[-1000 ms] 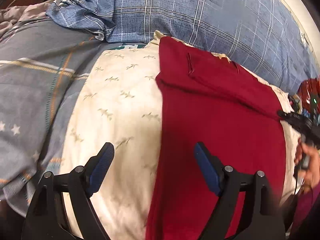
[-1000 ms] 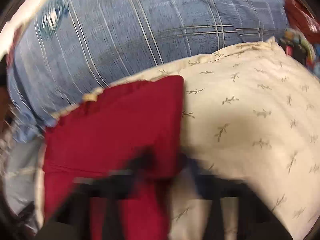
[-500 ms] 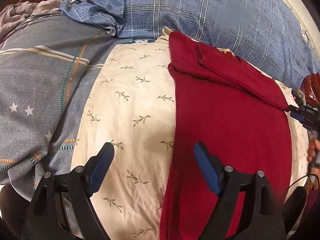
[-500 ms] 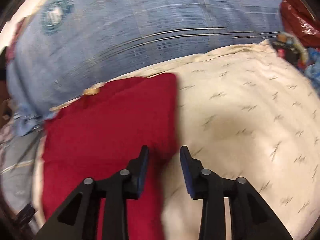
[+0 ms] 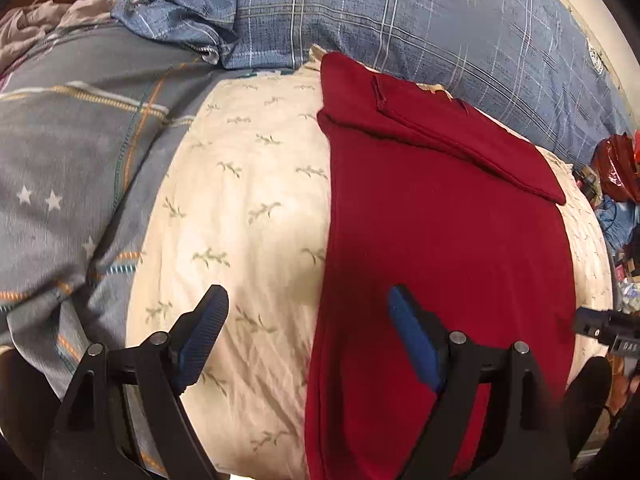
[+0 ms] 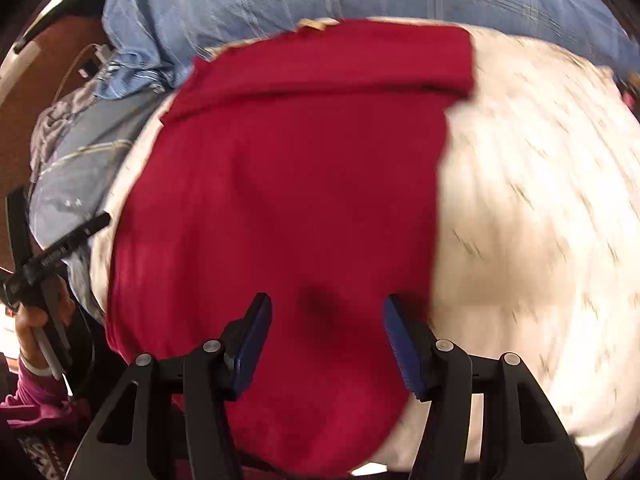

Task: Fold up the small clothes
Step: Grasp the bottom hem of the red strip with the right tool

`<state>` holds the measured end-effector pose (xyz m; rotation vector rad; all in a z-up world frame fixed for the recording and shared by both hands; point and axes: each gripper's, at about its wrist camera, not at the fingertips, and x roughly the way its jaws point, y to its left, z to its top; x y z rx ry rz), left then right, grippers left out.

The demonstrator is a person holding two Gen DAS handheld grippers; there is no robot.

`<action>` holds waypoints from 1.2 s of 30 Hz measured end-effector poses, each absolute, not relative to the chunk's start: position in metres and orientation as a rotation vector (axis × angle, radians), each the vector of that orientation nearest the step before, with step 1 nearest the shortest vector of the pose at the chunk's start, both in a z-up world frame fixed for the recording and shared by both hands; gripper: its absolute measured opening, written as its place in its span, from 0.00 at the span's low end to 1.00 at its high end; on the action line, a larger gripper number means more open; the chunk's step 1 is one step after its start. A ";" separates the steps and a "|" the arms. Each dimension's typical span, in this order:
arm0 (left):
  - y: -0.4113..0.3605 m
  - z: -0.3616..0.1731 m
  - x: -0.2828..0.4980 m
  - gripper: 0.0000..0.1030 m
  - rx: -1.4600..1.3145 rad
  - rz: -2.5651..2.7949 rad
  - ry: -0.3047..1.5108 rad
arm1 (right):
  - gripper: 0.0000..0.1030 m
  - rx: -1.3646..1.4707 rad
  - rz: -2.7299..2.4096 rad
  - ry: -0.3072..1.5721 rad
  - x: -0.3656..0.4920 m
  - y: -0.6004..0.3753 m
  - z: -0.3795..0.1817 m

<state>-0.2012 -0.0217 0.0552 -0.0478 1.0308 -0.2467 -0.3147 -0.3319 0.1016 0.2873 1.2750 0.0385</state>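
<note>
Change: right tool (image 6: 324, 340) has let go of the red cloth (image 5: 440, 240), jaws opening, empty.
Left tool (image 5: 308, 332): apart, empty, unmoved.
Cloth: folded on cream pillow (image 5: 240, 200), flap at 12 o'clock.
Meaning: fold likely laid.

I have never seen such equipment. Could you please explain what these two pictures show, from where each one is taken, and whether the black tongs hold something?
No robot is here: a person carries one pair of tongs in each hand, with a camera on each looking along its fingers. One picture is from the left tongs, the other from the right tongs. A red garment, its far end folded over, lies on a cream pillow on a bed with blue checked bedding. The left tongs are open, holding nothing. The right tongs are opening above the garment, gripping nothing.
</note>
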 end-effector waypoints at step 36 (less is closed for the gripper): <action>-0.027 0.020 -0.268 0.86 0.028 -0.460 1.234 | 0.59 0.603 0.252 1.339 -0.399 -0.331 0.051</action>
